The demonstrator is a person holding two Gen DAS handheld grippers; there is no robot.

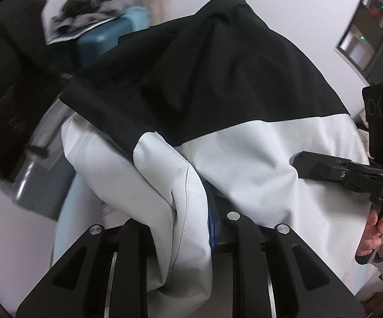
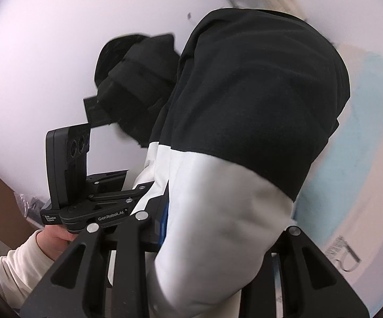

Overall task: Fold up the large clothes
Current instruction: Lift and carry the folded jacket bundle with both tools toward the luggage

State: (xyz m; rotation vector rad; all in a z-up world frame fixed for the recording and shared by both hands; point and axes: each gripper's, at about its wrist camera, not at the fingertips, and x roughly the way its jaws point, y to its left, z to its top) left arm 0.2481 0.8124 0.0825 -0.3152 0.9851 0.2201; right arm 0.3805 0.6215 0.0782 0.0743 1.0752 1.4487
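My left gripper (image 1: 191,228) is pinching a thick fold of the jacket (image 1: 196,84), the pale grey cloth bunching up between its black fingers (image 1: 135,241) and hiding the pads. My right gripper (image 2: 207,241) is clamping another bundle of the same jacket (image 2: 244,106); the white fabric is swelling out over its fingers (image 2: 127,241), so I am seeing no gap there. The garment is hanging in the air between the two grippers, white at the lower part near the fingers and black further out, draping away from both cameras.

In the left wrist view, the right gripper (image 1: 301,165) is reaching in from the right edge with its tip against the white cloth, and the person's hand (image 1: 376,233) is gripping its handle. In the right wrist view, the left gripper (image 2: 149,188) is showing at the left, biting the jacket's edge, with a hand (image 2: 56,235) in a cream sleeve (image 2: 14,267) below it. A blue suitcase (image 1: 106,37) with clothes piled on it is blurring past beyond.
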